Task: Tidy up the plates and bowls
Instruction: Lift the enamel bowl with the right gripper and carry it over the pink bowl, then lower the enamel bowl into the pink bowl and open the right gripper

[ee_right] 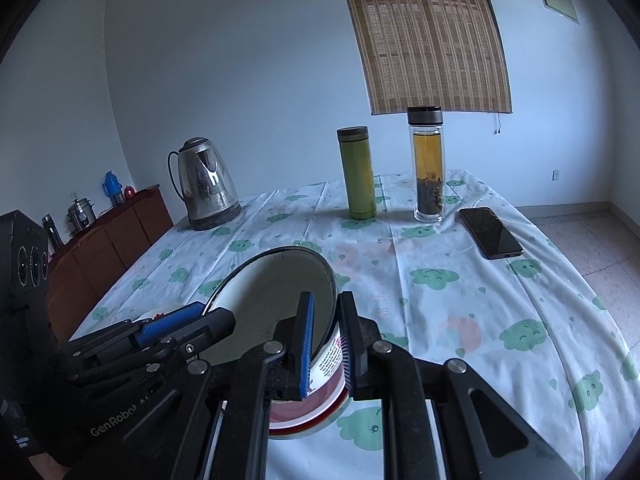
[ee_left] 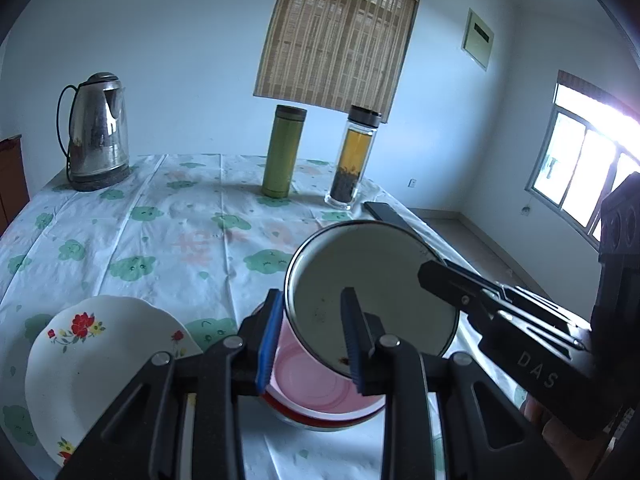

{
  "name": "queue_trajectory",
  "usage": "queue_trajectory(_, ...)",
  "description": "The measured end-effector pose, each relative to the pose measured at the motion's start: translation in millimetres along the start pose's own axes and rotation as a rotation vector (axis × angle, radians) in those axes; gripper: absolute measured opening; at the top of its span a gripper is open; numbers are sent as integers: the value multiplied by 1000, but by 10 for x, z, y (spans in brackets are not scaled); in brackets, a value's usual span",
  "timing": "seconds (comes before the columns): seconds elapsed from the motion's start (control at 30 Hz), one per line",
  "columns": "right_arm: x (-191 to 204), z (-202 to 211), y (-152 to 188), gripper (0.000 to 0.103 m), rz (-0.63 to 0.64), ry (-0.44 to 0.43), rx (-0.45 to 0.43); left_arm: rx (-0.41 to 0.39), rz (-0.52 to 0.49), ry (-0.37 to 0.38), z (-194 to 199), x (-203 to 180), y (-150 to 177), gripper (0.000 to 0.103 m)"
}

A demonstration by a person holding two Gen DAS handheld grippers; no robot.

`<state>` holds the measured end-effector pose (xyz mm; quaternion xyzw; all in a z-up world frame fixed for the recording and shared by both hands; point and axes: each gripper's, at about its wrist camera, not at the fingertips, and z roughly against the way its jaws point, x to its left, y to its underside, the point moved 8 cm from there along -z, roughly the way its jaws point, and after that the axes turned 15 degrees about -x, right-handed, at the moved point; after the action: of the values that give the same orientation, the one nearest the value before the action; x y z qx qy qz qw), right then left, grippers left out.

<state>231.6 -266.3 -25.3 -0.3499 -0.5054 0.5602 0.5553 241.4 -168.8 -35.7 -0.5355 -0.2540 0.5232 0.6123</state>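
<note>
A white enamel bowl [ee_left: 372, 300] is held tilted above a pink bowl [ee_left: 320, 392] near the worktop's [ee_left: 160, 232] front edge, its rim pinched by the left gripper [ee_left: 312, 336] and right gripper [ee_right: 326, 344] fingers. A floral plate [ee_left: 100, 360] lies beside it.

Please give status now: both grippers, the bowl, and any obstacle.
Left gripper and right gripper both shut on enamel bowl, tilted above pink bowl. Flowered plate beside, apart. Path clear.
</note>
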Motion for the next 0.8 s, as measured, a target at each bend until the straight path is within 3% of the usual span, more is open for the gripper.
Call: queue_trajectory(0.8, -2, -238, 278, 14, 1, 7, 92, 34, 3, -42, -82, 127, 82, 27)
